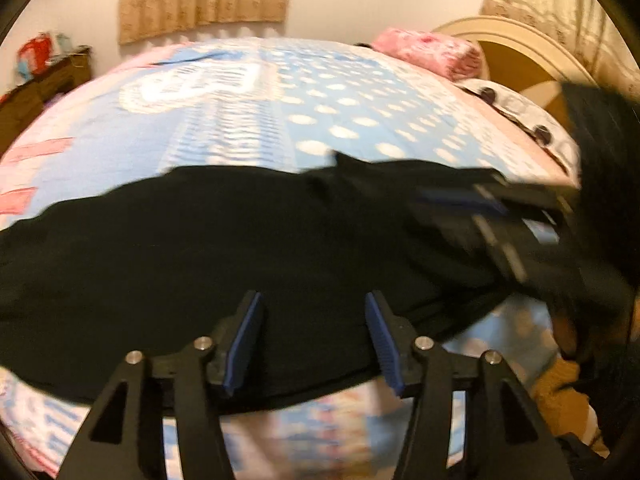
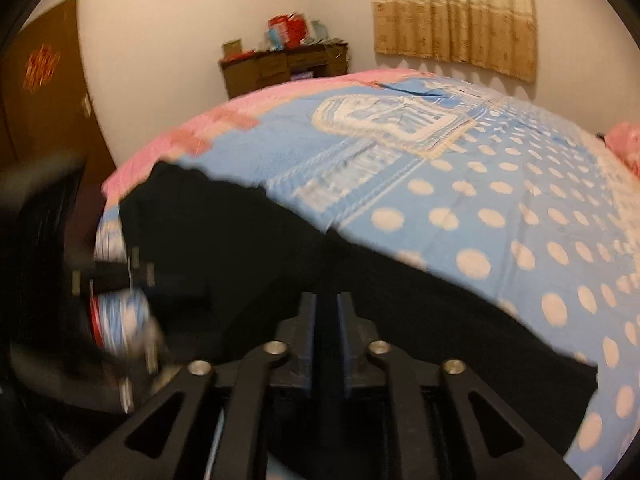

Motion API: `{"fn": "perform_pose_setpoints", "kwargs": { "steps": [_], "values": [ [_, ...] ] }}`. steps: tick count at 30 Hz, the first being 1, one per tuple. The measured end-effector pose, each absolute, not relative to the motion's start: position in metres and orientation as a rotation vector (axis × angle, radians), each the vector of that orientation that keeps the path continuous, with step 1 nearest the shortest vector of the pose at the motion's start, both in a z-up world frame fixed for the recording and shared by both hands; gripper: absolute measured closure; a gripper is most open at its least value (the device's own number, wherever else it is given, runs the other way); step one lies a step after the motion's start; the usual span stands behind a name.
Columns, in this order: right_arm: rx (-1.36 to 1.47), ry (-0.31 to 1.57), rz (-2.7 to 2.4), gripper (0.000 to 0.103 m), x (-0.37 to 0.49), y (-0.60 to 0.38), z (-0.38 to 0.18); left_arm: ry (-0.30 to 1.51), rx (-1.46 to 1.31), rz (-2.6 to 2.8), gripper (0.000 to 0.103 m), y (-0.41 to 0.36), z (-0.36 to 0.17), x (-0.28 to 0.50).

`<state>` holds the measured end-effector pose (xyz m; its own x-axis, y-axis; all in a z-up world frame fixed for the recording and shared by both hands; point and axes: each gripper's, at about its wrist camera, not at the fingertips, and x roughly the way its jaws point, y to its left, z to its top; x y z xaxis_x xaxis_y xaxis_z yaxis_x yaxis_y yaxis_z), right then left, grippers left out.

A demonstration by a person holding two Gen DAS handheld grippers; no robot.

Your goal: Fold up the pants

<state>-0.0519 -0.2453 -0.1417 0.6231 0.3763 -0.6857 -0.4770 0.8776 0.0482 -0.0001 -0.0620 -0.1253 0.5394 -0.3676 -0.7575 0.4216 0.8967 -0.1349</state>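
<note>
Black pants [image 1: 200, 248] lie spread across the near side of a bed, also seen in the right wrist view [image 2: 248, 248]. My left gripper [image 1: 314, 312] is open, its blue pads [image 1: 244, 340] wide apart just above the pants' near edge, holding nothing. My right gripper [image 2: 327, 312] is shut on a fold of the black pants, the cloth pinched between its pads. The right gripper also shows blurred in the left wrist view [image 1: 492, 220], at the right end of the pants. The left gripper appears blurred at the left of the right wrist view [image 2: 120, 300].
The bed has a blue polka-dot and pink cover [image 1: 320, 120]. A pink pillow [image 1: 432, 52] and a cream headboard [image 1: 520, 44] are at the right. A brown dresser [image 2: 288, 64] stands by the far wall, with curtains [image 2: 452, 12] and a brown door [image 2: 44, 80].
</note>
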Motion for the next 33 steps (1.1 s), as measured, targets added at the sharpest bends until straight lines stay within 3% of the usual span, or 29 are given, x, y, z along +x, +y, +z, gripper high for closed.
{"fn": "perform_pose_setpoints", "kwargs": {
  "steps": [2,10,11,14,17,23,29,31,33],
  "values": [
    [-0.189,0.744,0.505,0.049,-0.069,-0.237,-0.147,0.886,0.034,-0.441,0.047,-0.049,-0.124,0.005],
    [-0.27,0.716,0.513,0.048,-0.084,-0.208,-0.159,0.906,-0.057,-0.352,0.044,-0.019,-0.122,0.021],
    [-0.273,0.715,0.518,0.049,-0.084,-0.206,-0.16,0.907,-0.057,-0.351,0.044,-0.017,-0.123,0.022],
    [-0.304,0.748,0.523,0.084,-0.081,-0.199,-0.169,0.902,-0.053,-0.351,0.044,-0.021,-0.123,0.021],
    [-0.273,0.738,0.533,0.096,-0.084,-0.201,-0.166,0.898,-0.055,-0.355,0.044,-0.021,-0.121,0.016],
    [-0.268,0.694,0.568,0.098,-0.106,-0.198,-0.149,0.904,-0.059,-0.356,0.044,-0.018,-0.12,0.017],
    [-0.295,0.715,0.568,0.097,-0.102,-0.192,-0.174,0.909,-0.048,-0.364,0.044,-0.023,-0.121,0.015],
    [-0.303,0.691,0.548,0.086,-0.106,-0.193,-0.169,0.895,-0.041,-0.369,0.044,-0.025,-0.117,0.013],
    [-0.273,0.68,0.566,0.056,-0.108,-0.199,-0.162,0.88,-0.038,-0.387,0.044,-0.03,-0.113,0.01]
  ]
}}
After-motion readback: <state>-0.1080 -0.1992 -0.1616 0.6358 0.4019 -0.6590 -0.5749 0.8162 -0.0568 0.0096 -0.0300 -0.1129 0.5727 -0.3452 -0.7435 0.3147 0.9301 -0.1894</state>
